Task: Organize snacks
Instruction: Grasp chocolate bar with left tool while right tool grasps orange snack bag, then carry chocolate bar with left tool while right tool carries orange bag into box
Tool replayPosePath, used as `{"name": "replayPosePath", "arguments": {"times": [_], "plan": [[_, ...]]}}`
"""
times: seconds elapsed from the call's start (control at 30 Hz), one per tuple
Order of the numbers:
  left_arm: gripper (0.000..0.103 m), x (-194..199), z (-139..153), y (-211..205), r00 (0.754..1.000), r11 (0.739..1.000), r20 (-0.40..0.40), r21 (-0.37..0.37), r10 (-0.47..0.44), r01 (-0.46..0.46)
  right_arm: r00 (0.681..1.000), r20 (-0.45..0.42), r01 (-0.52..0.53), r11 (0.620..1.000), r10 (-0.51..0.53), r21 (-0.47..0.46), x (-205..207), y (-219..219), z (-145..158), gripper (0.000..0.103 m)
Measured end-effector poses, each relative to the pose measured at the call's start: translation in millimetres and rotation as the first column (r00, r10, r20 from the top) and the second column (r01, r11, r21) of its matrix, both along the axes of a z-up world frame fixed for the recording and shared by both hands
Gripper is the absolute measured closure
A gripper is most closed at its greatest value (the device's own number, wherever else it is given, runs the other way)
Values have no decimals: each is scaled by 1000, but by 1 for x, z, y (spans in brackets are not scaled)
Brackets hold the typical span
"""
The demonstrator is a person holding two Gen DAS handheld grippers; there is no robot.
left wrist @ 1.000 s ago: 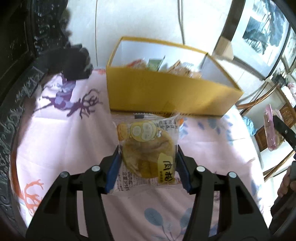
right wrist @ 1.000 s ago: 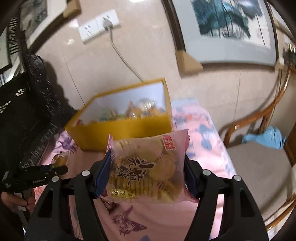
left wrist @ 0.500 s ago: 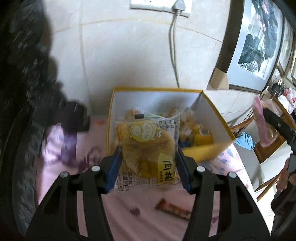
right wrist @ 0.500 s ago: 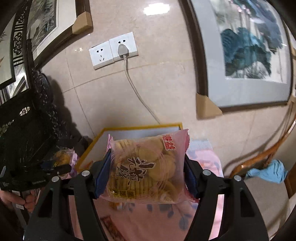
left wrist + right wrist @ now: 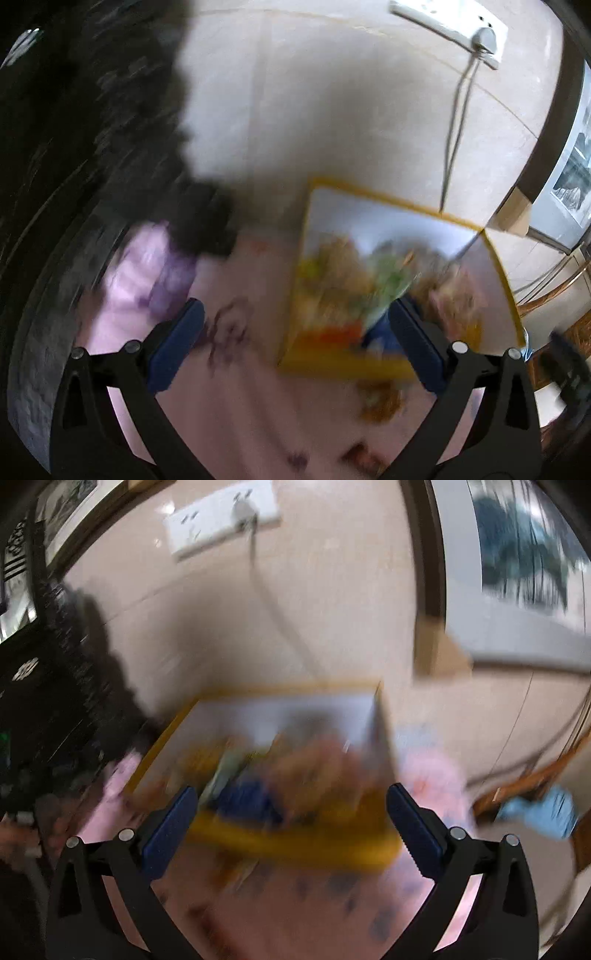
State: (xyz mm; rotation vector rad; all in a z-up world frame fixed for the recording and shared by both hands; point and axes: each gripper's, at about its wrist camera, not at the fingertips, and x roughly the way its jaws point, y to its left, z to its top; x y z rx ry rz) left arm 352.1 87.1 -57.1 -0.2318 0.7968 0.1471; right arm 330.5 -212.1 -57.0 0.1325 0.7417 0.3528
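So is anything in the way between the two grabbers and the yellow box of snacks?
Nothing visible is. The left gripper and right gripper are both opening with nothing between their jaws. The yellow box sits just ahead of them on the pink tablecloth, its open top unblocked, though both views are blurred.

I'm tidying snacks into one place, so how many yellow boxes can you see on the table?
1. The yellow box stands on the pink tablecloth by the wall, ahead of both tools; the right wrist view shows the same box. Blur may hide others.
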Motion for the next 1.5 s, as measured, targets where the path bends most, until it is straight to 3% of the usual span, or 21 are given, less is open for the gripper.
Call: {"name": "replayPosePath", "arguments": {"times": [0.17,0.37,0.43,0.47,0.5,0.57,0.63,0.7,0.83,0.9,0.97,1.0,1.03,1.1,1.13,1.17,1.27,1.3,1.37,1.4,1.5], "plan": [[2,-91,-37,3,993,996,-88,51,75,-71,993,-106,-63,993,52,-97,-23,67,-93,1],[2,-172,-70,-30,974,995,-215,51,-70,83,977,-210,3,995,-24,-100,10,101,-148,1],[2,-180,-76,-37,967,991,-228,33,-116,127,982,-184,14,992,-37,-123,15,107,-148,36],[2,-182,-80,-39,965,991,-233,27,-122,132,981,-192,-2,987,-29,-161,19,110,-147,40],[2,-182,-86,-43,958,989,-251,20,-137,147,975,-221,-30,992,2,-123,21,108,-145,58],[2,-177,-94,-54,947,982,-273,27,-173,187,952,-298,-66,997,75,38,11,85,-132,58],[2,-169,-101,-73,926,953,-277,89,-255,289,966,-253,-58,998,58,7,-12,61,-113,58],[2,-159,-100,-93,898,895,-245,175,-365,411,967,-251,-27,999,33,25,-37,26,-96,58],[2,-131,-94,-127,758,703,-117,305,-642,642,966,-258,33,996,-12,78,-71,-33,-81,58],[2,-123,-96,-134,644,582,-95,343,-759,737,965,-255,81,992,-54,97,-85,-63,-78,58],[2,-120,-106,-143,457,381,-114,395,-882,836,964,-245,137,985,-107,107,-98,-93,-73,58],[2,-120,-113,-146,399,315,-133,413,-907,855,964,-235,152,983,-125,99,-102,-101,-69,58],[2,-117,-125,-153,308,210,-200,400,-930,892,964,-225,166,982,-144,85,-107,-108,-66,58],[7,-112,-150,-162,162,52,-310,333,-937,941,964,-190,199,979,-185,53,-115,-123,-58,58],[16,-107,-151,-155,135,64,-232,290,-963,955,962,-176,217,975,-207,41,-120,-131,-55,58],[28,-96,-156,-151,127,81,-239,192,-963,978,960,-163,234,972,-226,32,-125,-138,-52,58],[43,-72,-157,-139,273,282,-250,2,-929,959,954,-132,272,962,-269,7,-132,-143,-38,58],[57,-74,-161,-137,313,340,-273,-56,-909,939,953,-117,281,960,-278,7,-135,-146,-33,58],[71,-92,-163,-143,350,374,-310,-21,-884,927,957,-95,278,960,-274,28,-143,-155,-24,58],[74,-104,-164,-151,342,367,-351,-5,-872,930,961,-80,271,962,-267,46,-147,-158,-19,58],[77,-114,-160,-164,339,424,-452,-97,-825,901,966,-24,260,961,-259,90,-169,-171,-7,58]]}}
